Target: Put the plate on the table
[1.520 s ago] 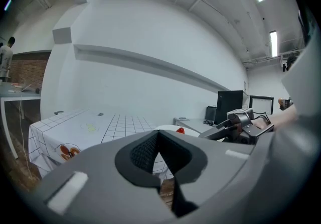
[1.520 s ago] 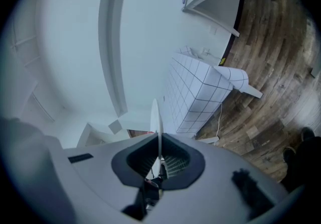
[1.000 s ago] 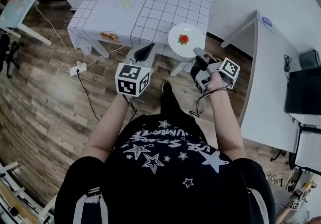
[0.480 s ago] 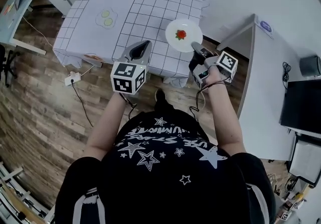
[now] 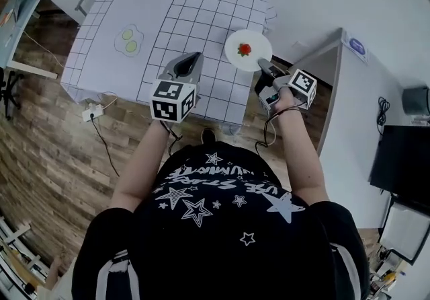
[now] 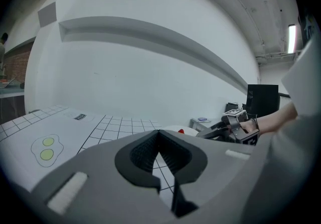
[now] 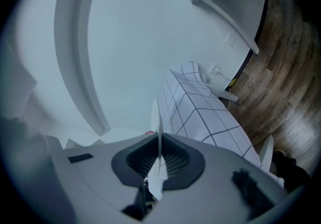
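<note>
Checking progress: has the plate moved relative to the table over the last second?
Yes. The plate, held by the right gripper, has gone from beyond the near edge of the table to over its right side.

The plate [image 5: 234,45] is white, with a small red spot [image 5: 244,49] at its centre, perhaps food. The table [image 5: 195,16] wears a white cloth ruled in a thin black grid, with a pale printed shape [image 5: 129,41] holding two yellow-green circles. The left gripper [image 5: 190,63] and right gripper [image 5: 263,64] are grey with black ribbed pads, their cubes white with black square markers. The floor [image 5: 47,130] is brown wood planking; the shirt [image 5: 222,225] is black with white stars
</note>
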{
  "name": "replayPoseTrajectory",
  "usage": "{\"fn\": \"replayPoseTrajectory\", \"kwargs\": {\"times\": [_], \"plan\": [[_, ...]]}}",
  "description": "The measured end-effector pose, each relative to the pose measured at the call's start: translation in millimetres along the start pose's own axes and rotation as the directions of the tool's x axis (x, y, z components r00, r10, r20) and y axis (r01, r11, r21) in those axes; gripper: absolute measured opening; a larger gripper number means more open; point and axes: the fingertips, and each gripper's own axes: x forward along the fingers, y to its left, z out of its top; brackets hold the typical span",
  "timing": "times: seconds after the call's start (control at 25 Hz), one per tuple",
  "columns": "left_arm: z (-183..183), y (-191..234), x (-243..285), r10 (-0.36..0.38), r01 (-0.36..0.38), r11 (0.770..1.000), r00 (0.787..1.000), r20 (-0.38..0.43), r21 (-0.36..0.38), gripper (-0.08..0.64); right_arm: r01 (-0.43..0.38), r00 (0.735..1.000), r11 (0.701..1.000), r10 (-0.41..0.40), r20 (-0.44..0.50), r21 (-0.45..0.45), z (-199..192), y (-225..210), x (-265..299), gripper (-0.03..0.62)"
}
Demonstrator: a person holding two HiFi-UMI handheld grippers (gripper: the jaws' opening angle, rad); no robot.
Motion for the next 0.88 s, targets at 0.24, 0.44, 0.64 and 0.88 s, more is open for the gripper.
{"fn": "replayPoseTrajectory", "kwargs": {"times": [0.24,0.44,0.64,0.88], "plan": [[-2.4,13.7,31.6,0.022,-0.022,0.999,1.000,-0.021,-0.023,0.009,0.038,0.999,0.999,-0.038,-0.036,0.006,25.8,-22.9,28.4,0.020],[-9.0,23.6,51.2,0.034,-0.036,0.999,0.998,-0.048,-0.037,0.009,0.062,0.996,0.998,-0.061,-0.060,0.018,38.6,-38.8,49.7,0.020],[-13.0,27.9,70.3,0.038,-0.041,0.998,0.997,-0.067,-0.054,0.009,0.078,0.994,0.997,-0.076,-0.081,0.014,49.0,-46.0,69.6,0.020],[-17.7,24.2,82.9,0.028,-0.033,0.998,0.995,-0.095,-0.052,0.009,0.084,0.992,0.996,-0.084,-0.092,-0.003,60.5,-49.7,82.3,0.020]]}}
